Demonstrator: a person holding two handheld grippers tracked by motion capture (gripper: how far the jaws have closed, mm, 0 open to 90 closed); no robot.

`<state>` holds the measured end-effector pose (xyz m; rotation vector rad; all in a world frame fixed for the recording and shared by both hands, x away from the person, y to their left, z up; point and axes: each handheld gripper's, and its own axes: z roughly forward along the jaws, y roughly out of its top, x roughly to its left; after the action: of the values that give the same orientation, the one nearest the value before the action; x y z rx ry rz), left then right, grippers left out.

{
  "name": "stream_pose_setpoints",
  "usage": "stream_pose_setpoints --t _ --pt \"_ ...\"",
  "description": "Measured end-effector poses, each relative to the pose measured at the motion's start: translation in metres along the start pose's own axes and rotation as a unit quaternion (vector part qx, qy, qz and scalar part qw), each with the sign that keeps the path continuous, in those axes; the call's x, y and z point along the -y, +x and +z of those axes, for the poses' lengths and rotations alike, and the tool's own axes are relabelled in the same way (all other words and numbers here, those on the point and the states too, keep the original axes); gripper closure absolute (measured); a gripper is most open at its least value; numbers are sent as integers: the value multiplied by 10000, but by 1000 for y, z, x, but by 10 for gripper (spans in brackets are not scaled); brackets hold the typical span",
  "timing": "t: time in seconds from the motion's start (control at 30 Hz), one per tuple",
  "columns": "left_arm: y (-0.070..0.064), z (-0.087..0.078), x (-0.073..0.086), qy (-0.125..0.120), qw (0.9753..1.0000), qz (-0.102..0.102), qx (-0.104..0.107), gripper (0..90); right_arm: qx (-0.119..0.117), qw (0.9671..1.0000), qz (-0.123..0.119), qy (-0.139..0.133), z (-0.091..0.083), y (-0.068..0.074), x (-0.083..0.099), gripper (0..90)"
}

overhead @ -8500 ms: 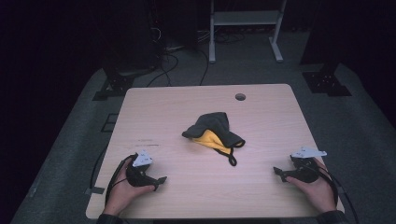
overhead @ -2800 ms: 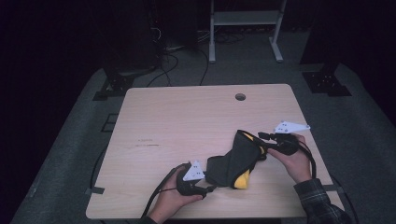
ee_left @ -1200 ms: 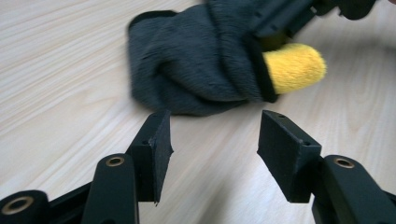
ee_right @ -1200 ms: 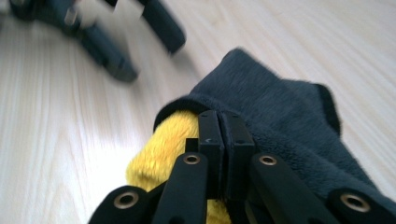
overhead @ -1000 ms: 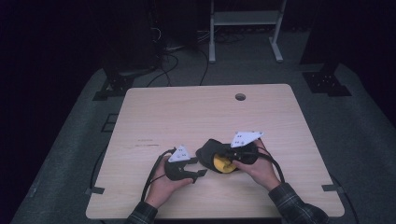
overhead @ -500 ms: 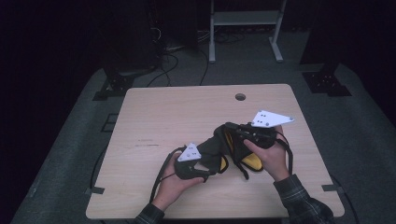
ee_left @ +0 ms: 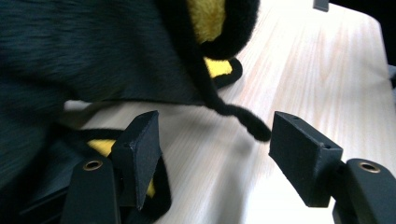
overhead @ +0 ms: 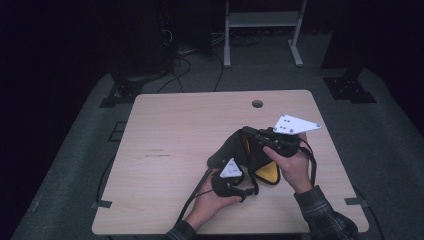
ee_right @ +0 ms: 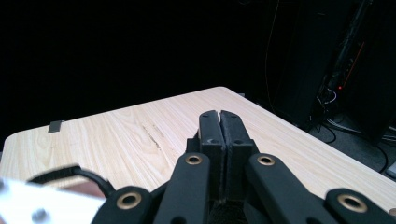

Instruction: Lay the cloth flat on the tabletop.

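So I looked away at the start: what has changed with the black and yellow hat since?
Both tongs left the table's near corners and closed in. The right tongs now pinch the hat and lift its edge; the left tongs gape beside its cord. The table stayed put.

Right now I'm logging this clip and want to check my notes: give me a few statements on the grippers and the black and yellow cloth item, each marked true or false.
1. The left gripper has its jaws spread apart. True.
2. The right gripper has its jaws wide open. False: they are pressed together, with a bit of dark fabric showing low between them.
3. A black cord from the black and yellow cloth item lies between the left gripper's jaws. True.
4. The cloth item lies at the far edge of the table, beside the round hole. False: it sits toward the near side, between the two grippers.
5. The cloth item's lining is red. False: it is yellow.
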<state>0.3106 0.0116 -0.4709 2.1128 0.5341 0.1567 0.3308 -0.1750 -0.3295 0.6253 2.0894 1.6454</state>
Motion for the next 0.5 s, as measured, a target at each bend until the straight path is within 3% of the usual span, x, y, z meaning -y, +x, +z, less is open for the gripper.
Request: stream_pose_setpoints --t 0.17,0.33,0.5 --pt "-3 14 -3 -66 9999 -97 -79 337 -5 10000 2 -9 -1 0 0 882" --pt "1 18 -6 -271 9993 -272 1 416 -3 10000 -17 -38 -2 0 0 881" --pt "-6 10 -7 -430 9978 -458 222 318 42 10000 7 -40 -4 -3 1 881"
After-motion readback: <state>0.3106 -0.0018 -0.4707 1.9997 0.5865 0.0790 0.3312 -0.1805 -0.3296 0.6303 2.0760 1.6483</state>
